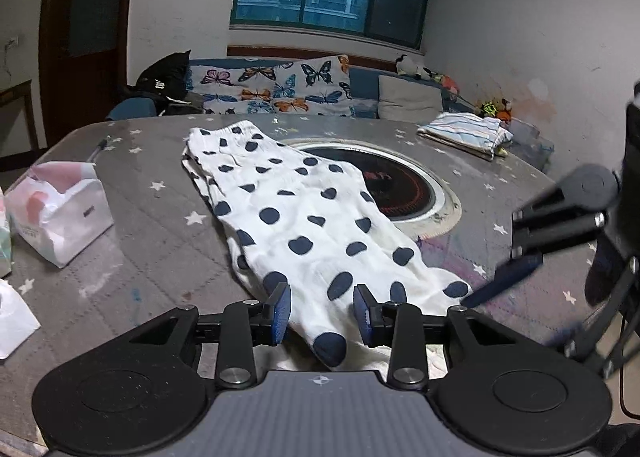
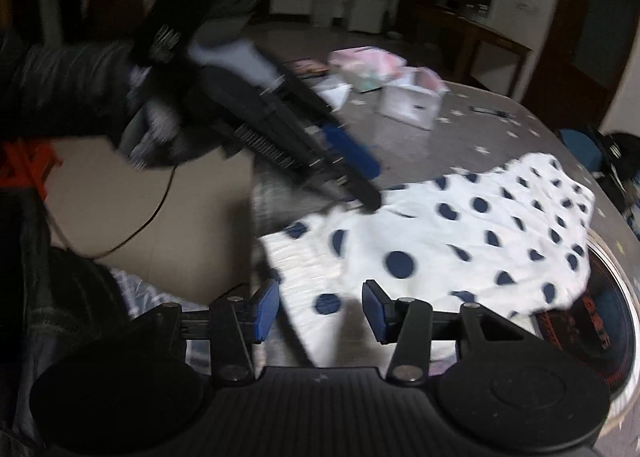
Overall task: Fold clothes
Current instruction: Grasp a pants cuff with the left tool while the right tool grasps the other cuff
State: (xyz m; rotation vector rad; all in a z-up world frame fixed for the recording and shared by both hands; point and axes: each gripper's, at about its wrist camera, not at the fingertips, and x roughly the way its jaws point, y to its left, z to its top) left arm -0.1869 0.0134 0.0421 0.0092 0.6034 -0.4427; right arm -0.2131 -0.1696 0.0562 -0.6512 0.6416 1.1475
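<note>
Star-print table [image 1: 160,225] ahead: both grippers, left [image 1: 322,311] and right [image 2: 320,311], gape wide astride the polka-dot garment's [image 1: 296,217] near hem; pinch both corners evenly before lifting.

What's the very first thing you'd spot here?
The white polka-dot garment catches the eye first, stretched across the starry grey table and partly over a round black cooktop. The open left gripper sits over its near end, and a butterfly-print cushion brightens the sofa behind.
</note>
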